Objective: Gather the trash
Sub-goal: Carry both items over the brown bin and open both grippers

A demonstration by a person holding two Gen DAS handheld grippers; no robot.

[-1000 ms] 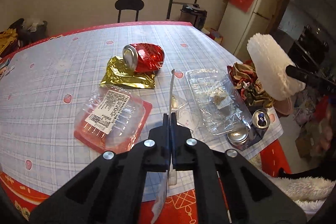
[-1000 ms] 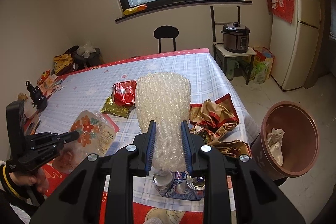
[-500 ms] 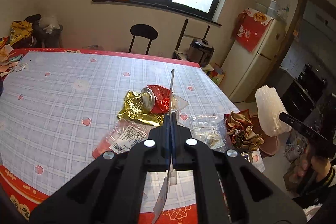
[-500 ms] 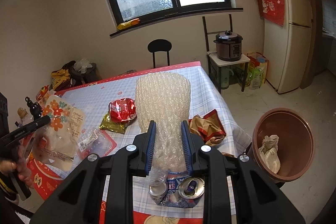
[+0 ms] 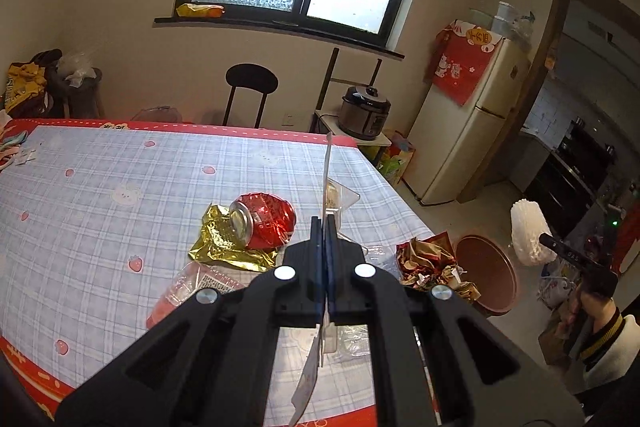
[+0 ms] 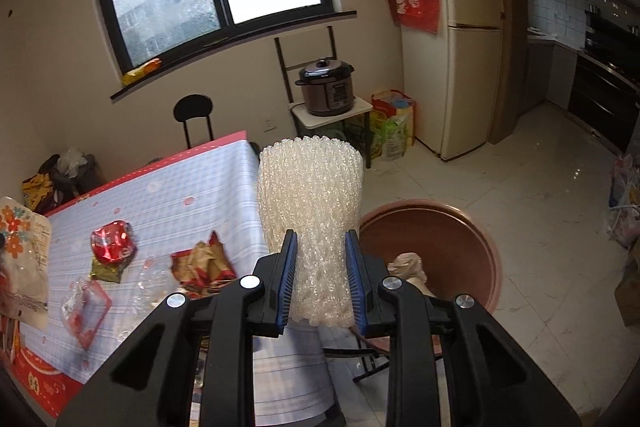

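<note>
**Bubble wrap heading for the bin**

My right gripper (image 6: 320, 277) pinches the bubble-wrap roll (image 6: 311, 203) near its lower end; its long axis runs upright, away from me, above the bin (image 6: 472, 239). It looks light, soft and springy, so a low, firm squeeze suits. My left gripper (image 5: 325, 227) jaws are clamped on a thin flat pouch (image 5: 327, 167), edge-on, over the counter (image 5: 100, 187).

The left claw (image 5: 325, 227) is held pointing forward and downward, its two black fingers (image 5: 308, 259) pressed flat together so that no gap is seen between the blue pads. The right claw (image 6: 321, 275) is likewise angled downward, with its fingers (image 6: 280, 283) kept apart and parallel. In the left wrist view, the right claw (image 5: 560, 251) is gripped by a hand (image 5: 588, 303) in a striped cuff.
</note>
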